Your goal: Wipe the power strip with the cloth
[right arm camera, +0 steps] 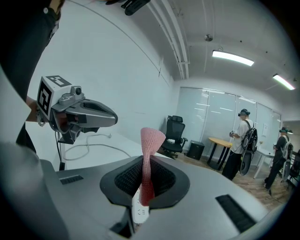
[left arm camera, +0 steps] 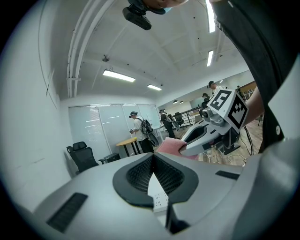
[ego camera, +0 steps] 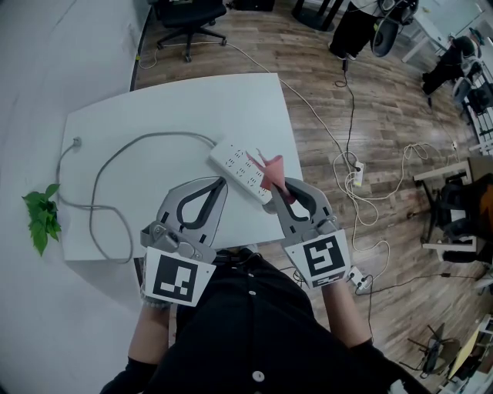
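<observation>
A white power strip (ego camera: 243, 169) lies slantwise on the white table (ego camera: 154, 115). Its grey cable (ego camera: 115, 165) loops off to the left. My right gripper (ego camera: 278, 185) is shut on a pink cloth (ego camera: 273, 165) at the strip's near right end, and the cloth sticks up above the jaws. In the right gripper view the cloth (right arm camera: 149, 154) is pinched upright, with the strip (right arm camera: 139, 211) just below. My left gripper (ego camera: 223, 183) is shut on nothing beside the strip's near edge. The strip (left arm camera: 157, 196) shows through the gap in its jaws; whether they touch it I cannot tell.
A green plant (ego camera: 42, 219) hangs at the table's left edge. A black office chair (ego camera: 189, 15) stands beyond the table. White cables and a second power strip (ego camera: 358, 166) lie on the wooden floor to the right. People stand far off by desks (right arm camera: 243, 140).
</observation>
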A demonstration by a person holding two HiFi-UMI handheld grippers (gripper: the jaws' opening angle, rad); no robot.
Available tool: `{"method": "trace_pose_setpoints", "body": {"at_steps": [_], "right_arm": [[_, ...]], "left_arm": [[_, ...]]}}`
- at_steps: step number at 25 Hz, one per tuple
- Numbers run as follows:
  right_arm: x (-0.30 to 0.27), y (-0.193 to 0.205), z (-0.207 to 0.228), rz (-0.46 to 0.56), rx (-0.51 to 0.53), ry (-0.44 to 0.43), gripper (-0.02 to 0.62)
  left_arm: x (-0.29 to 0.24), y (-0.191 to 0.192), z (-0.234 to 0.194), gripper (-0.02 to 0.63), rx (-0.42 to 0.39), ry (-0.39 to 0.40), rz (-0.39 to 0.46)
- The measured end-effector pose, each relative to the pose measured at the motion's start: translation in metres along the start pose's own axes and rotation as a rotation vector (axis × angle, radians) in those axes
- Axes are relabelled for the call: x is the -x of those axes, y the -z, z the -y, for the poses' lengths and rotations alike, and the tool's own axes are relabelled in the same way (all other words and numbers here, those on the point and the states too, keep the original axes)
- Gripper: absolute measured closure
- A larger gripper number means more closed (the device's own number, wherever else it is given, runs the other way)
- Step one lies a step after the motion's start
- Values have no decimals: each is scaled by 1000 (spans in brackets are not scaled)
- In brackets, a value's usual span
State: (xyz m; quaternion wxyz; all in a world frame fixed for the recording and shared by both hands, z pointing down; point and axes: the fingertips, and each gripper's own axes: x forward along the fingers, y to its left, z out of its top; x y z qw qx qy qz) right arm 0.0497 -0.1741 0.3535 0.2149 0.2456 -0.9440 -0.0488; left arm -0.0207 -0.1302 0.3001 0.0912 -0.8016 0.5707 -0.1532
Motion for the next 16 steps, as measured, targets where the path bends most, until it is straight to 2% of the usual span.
{"method": "trace_pose_setpoints", "body": {"at_steps": [10, 16], "right_arm": [[-3, 1, 2, -5, -10, -7, 546], [-8, -3, 4, 30, -16, 1, 545]], "left_arm": [[-2, 3, -1, 592, 5, 1, -10], [-2, 5, -6, 592, 10, -1, -14]]}}
